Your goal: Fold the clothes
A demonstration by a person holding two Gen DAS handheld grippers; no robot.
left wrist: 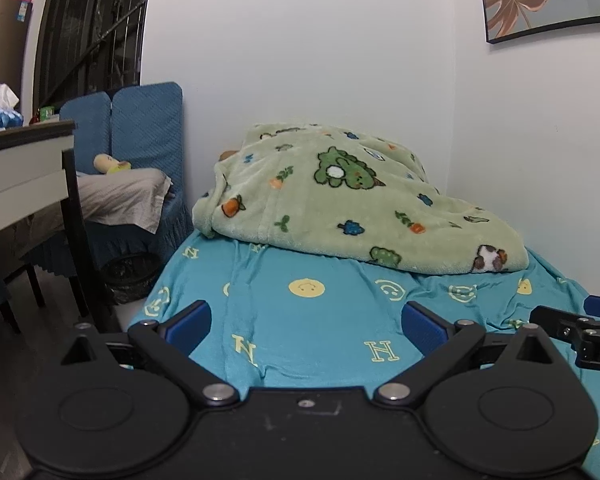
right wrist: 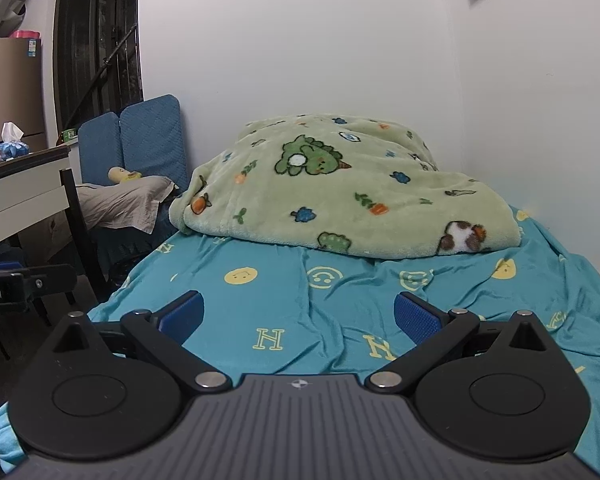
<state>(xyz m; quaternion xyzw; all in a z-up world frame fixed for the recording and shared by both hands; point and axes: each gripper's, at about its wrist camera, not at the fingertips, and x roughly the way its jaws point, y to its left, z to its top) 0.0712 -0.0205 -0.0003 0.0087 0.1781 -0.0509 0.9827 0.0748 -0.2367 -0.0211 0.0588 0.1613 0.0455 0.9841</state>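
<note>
Bed scene at the outset of folding, seen along both grippers. I hold the left gripper (left wrist: 306, 330) and the right gripper (right wrist: 298, 320) low over the near part of the teal sheet (left wrist: 320, 320), side by side; in each wrist view the two blue pads stand wide apart with nothing between them, so both tools are spread and empty. Part of the right tool shows at the right edge of the left view, and part of the left tool at the left edge of the right view.

Step in hand, as I judge it: approach, with no cloth yet gripped. The only loose fabric within reach is the green blanket (left wrist: 352, 196), and I cannot tell whether it or some garment out of view is the intended item. It lies heaped at the far end of the sheet, against the wall (left wrist: 300, 40), well apart from both grippers.

Appearance: pale green plush printed with dinosaurs, carrots and small blue shapes, bunched into a rounded mound with a rolled edge toward its left and a lower flap trailing right.

The next move calls for carrying both grippers forward across the sheet to that near hem, each pinching a separate corner, then drawing the cloth flat.
</note>
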